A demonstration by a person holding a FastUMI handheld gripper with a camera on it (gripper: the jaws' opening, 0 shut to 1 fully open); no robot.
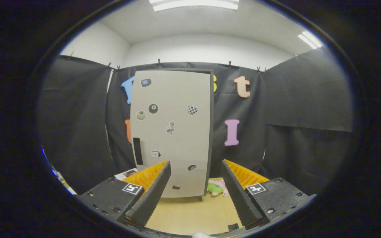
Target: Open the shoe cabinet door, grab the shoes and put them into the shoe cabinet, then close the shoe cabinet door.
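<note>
Gripper view looks along the two black ribbed fingers [150, 188] of the tool [195, 167], which stand spread wide apart with nothing between them but bare wooden tabletop [190, 211]. Each finger is backed by an orange ridged plate and carries a small square black-and-white marker on its black base. Beyond the fingertips, a tall light-grey shoe cabinet [172, 132] with a dark frame stands upright on short feet on the tabletop, its flat door shut and facing the tool. Small stickers dot the door: a black ball, a pale ball, a checkered heart and a few others too small to tell. A dark vertical handle strip [138, 151] sits near the door's left edge. Just beside the cabinet's lower right corner, near the right finger, lie small pink and green soft shoes [217, 187], partly hidden behind that finger
</note>
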